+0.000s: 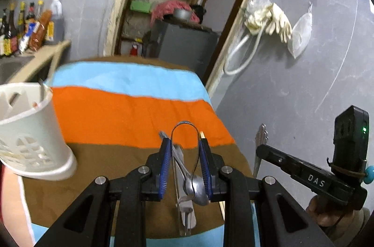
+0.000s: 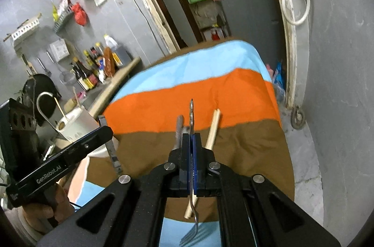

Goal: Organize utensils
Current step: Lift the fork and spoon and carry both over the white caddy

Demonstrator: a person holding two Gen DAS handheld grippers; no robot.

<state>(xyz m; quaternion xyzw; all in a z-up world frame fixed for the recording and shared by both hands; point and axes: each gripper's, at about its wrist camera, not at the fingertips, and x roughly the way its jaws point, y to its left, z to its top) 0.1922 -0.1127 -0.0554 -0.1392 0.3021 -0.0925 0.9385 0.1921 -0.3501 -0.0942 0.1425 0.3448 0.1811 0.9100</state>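
Your left gripper [image 1: 184, 163] has its blue pads clamped on a pair of looped, springy steel tongs [image 1: 185, 130], squeezing the two arms partway together; the bend points away from you and the tips hang down toward the near edge of the table. Your right gripper [image 2: 191, 149] is fully closed on the handle of a steel fork [image 2: 192, 219], tines hanging low and near you.

On the striped orange, blue and brown tablecloth [image 1: 131, 111] there remain a steel spoon [image 1: 197, 192] and a pale wooden chopstick [image 2: 211, 130].

You seem to be at the carry step, with both pieces lifted. The white slotted plastic utensil holder [image 1: 28, 130] stands at the table's left. Next, swing each piece left over its rim, tip it upright, lower it, then let go.
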